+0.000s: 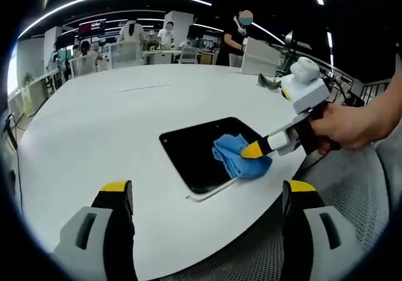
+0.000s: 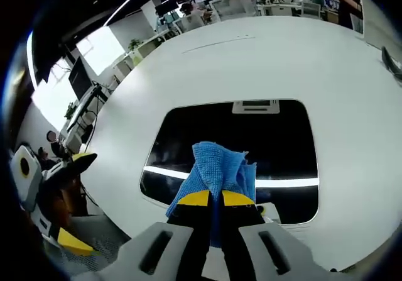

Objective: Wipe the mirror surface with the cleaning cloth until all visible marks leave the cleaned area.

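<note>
A dark rectangular mirror (image 1: 198, 149) (image 2: 276, 139) lies flat on the white table near its front edge. A blue cleaning cloth (image 1: 237, 156) (image 2: 217, 168) rests on the mirror's near part. My right gripper (image 2: 215, 198) is shut on the cloth, its yellow-tipped jaws pinching it from below; in the left gripper view it (image 1: 256, 149) comes in from the right, held by a hand. My left gripper (image 1: 207, 190) hangs open above the table edge, short of the mirror, with nothing between its jaws. In the right gripper view it (image 2: 69, 199) stands at the far left, off the table.
The white table (image 1: 125, 124) (image 2: 251, 61) is large and rounded. A small dark object (image 1: 269, 82) (image 2: 391, 60) lies far back on it. Desks, chairs and people stand behind. Grey floor (image 1: 352, 193) lies beyond the table's edge.
</note>
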Demonstrator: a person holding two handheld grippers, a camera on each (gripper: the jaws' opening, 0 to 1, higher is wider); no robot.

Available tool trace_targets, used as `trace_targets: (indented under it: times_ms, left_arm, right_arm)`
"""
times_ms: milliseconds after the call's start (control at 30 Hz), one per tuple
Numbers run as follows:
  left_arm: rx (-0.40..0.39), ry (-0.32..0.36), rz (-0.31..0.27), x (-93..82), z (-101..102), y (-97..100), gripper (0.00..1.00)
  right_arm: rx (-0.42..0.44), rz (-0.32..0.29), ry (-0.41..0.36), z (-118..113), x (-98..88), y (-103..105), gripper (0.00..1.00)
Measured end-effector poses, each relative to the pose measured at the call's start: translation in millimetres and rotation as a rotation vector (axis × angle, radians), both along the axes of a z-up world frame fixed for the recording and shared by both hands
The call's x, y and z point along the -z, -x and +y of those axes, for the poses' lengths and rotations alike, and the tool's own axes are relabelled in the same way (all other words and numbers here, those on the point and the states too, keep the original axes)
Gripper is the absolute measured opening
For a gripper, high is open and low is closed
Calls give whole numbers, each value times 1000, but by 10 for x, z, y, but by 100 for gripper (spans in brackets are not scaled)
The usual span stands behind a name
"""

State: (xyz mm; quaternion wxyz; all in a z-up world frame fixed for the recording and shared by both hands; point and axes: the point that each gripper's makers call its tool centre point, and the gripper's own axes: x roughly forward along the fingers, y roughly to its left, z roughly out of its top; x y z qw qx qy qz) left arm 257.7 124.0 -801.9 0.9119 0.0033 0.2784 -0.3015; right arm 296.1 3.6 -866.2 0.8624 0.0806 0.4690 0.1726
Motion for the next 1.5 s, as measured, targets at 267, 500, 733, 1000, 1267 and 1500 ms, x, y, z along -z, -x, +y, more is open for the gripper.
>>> trace_targets:
  times_ms: [267,500,733,1000,1267,1500]
  left_arm:
    - [-15,1,-7,-12,33,-12,99]
    - [-18,3,-16,-24,38,-23,99]
    - [-23,-1,-15,-21,49,-25,99]
    - [-18,-13,-14,-7,45,-24,99]
    - [-15,-20,-10,5,42,-21,99]
    - [-9,-20,-14,-1,33,-19,98]
  right_arm:
    - [-31,5,9,201,-10,-30,0]
    - [-30,18,-8,400,-6,-85,0]
    - [-69,36,-18,583,-15,-47,0]
    - [-114,36,-6,715,-12,-45,0]
    - [-110,66,-26,823,-10,-62,0]
    - [-153,88,-36,904,-18,-46,0]
